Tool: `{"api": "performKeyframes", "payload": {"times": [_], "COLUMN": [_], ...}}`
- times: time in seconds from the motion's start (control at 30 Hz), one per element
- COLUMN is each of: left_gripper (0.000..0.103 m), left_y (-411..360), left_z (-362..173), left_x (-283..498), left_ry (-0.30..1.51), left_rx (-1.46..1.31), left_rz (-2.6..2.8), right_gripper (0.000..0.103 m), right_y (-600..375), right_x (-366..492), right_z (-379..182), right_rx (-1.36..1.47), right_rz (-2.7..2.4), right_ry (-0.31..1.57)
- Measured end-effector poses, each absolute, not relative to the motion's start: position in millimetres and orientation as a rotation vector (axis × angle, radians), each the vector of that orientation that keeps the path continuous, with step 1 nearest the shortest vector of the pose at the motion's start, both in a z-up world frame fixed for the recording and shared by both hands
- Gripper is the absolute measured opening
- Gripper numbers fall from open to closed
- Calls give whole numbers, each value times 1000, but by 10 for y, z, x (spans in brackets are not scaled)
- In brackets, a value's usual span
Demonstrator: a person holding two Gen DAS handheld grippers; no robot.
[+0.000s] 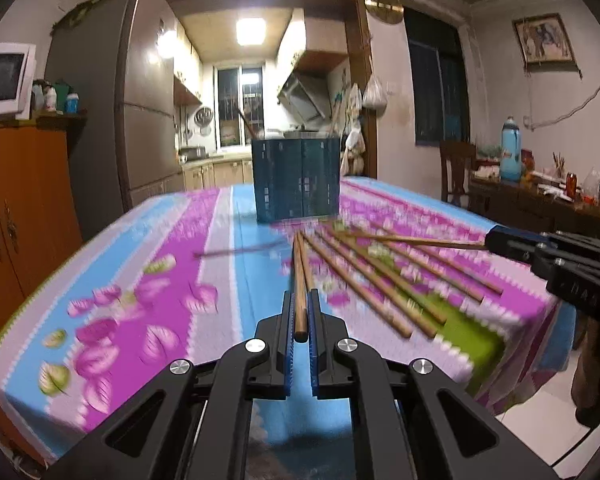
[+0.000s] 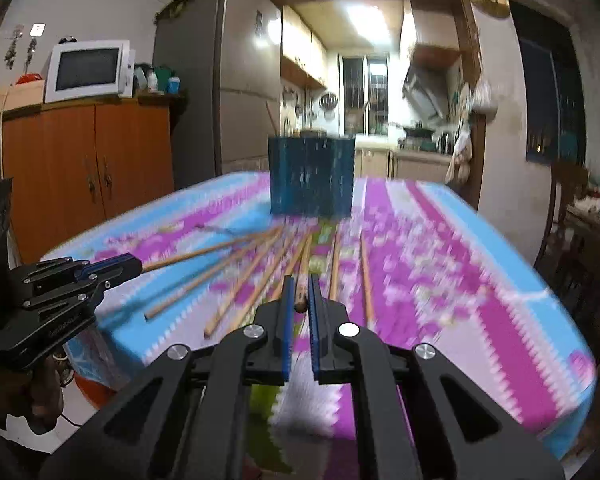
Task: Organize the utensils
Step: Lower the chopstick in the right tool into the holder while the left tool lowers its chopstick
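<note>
A dark blue utensil holder (image 1: 296, 180) (image 2: 312, 176) stands far back on the floral tablecloth, with chopstick ends poking out of its top. My left gripper (image 1: 301, 294) is shut on one wooden chopstick (image 1: 300, 268) that points toward the holder. In the right wrist view, the left gripper (image 2: 138, 266) is at the left, its chopstick (image 2: 204, 252) slanting over the table. My right gripper (image 2: 300, 280) is shut on another chopstick (image 2: 305, 258). From the left wrist camera, the right gripper (image 1: 490, 240) reaches in at the right edge with its chopstick (image 1: 400, 238). Several loose chopsticks (image 1: 380, 280) (image 2: 240, 280) fan out on the cloth between them.
The table (image 1: 120, 264) has a near edge just under both grippers. A grey fridge (image 1: 140, 100), an orange cabinet (image 2: 88, 168) and a microwave (image 2: 88, 70) stand to the left. A wooden chair (image 1: 456, 168) and a cluttered side table with a blue thermos (image 1: 510, 148) are on the right.
</note>
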State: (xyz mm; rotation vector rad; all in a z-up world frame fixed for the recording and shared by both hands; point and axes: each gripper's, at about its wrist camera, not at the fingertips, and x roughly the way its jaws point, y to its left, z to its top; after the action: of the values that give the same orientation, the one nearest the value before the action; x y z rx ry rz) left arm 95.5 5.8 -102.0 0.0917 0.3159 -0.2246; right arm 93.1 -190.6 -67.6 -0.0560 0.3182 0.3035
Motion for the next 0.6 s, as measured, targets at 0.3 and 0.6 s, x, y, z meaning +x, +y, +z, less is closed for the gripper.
{"api": "performKeyframes", "payload": {"times": [0.3,0.6], "left_gripper": [8,8], "left_y": [114,118], "left_z": [-364,247], "left_x": [848,1198], "left_ry": [147,111], "left_rx": [119,103], "left_rz": [-229,-266], "right_gripper": [5,5], "right_y": [-1950,-2002], "right_x": [884,1239], "right_z": [-51,443], "right_rx": [-125,-113], "right_rz": [338,399], "right_ry": [183,169]}}
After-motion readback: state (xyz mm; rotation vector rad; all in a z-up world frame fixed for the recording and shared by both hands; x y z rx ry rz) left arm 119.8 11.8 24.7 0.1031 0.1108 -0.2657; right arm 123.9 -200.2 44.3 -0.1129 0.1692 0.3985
